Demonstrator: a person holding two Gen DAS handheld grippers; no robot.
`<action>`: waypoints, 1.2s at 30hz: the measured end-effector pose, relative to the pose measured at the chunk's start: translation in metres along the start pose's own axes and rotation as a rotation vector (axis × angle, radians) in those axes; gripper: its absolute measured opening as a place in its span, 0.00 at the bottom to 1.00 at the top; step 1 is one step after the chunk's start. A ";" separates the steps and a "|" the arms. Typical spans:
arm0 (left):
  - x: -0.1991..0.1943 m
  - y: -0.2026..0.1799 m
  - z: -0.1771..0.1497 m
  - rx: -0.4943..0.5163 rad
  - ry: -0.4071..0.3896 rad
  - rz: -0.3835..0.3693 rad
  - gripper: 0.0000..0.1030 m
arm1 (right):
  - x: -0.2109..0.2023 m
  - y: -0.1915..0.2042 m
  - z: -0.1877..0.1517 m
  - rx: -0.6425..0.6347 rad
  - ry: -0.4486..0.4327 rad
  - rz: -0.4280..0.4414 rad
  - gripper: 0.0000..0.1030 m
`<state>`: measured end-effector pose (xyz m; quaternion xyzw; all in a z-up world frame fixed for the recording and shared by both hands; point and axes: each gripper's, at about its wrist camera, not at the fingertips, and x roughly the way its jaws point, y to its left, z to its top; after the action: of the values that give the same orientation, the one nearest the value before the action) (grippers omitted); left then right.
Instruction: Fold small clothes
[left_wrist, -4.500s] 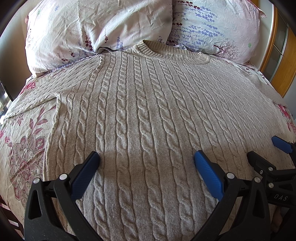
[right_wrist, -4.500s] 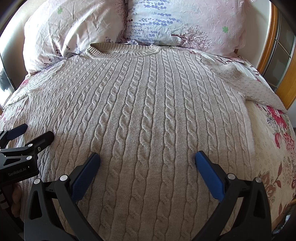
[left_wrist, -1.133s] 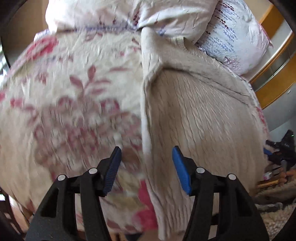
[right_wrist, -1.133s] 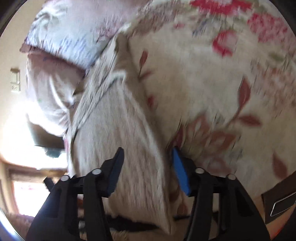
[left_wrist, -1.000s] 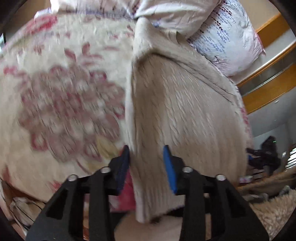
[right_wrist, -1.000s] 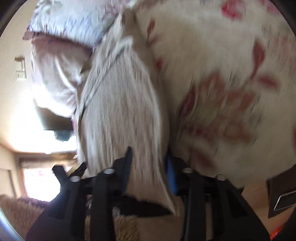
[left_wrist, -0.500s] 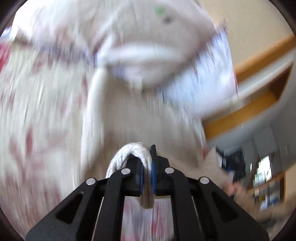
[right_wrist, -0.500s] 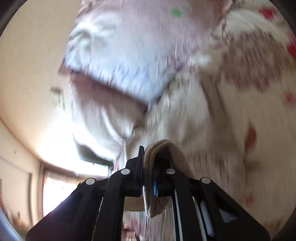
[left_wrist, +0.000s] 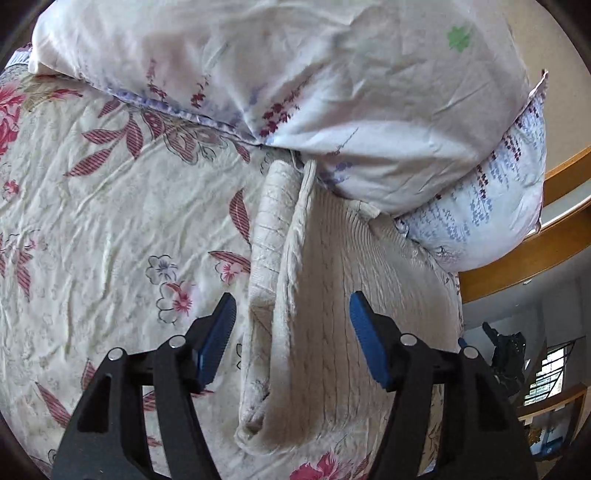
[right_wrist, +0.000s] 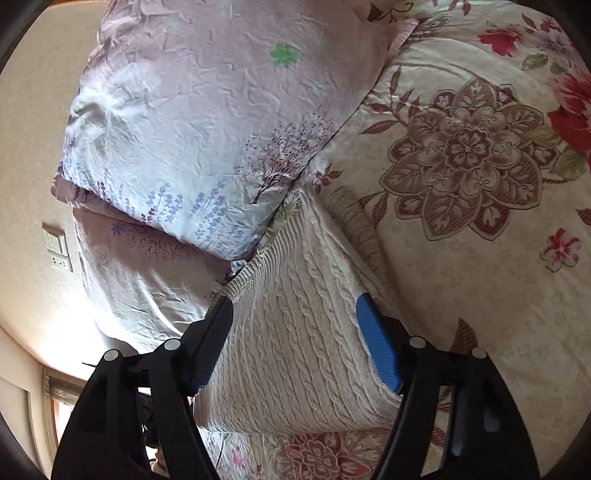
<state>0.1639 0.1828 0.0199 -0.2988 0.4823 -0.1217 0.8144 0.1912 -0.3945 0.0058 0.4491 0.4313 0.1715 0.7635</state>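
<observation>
A cream cable-knit sweater lies folded over on itself on the floral bedspread, its collar end against the pillows. Its left folded edge and a sleeve run up between my left gripper's fingers. My left gripper is open and empty above that edge. In the right wrist view the sweater fills the gap of my right gripper, which is open and empty over its right side. A sleeve shows along its right edge.
Two floral pillows lie stacked at the head of the bed, also in the right wrist view. A wooden bed frame is at the right. The bedspread spreads beside the sweater. A wall switch is at left.
Both grippers were shut on the sweater's bottom hem corners half a second ago and carried them up toward the pillows. Both have now opened and let go; the sweater lies folded in half.
</observation>
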 end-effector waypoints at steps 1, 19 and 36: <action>0.005 0.003 0.000 0.003 0.015 0.015 0.61 | 0.001 0.000 -0.001 -0.012 0.008 -0.001 0.69; 0.117 -0.242 -0.010 -0.039 0.174 -0.673 0.22 | -0.065 -0.037 0.013 -0.015 -0.138 -0.076 0.69; 0.124 -0.167 -0.027 0.086 0.148 -0.256 0.55 | 0.009 -0.047 0.049 0.051 0.217 -0.062 0.84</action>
<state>0.2184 -0.0205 0.0225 -0.3130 0.4932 -0.2669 0.7665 0.2300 -0.4400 -0.0268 0.4337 0.5292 0.1845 0.7056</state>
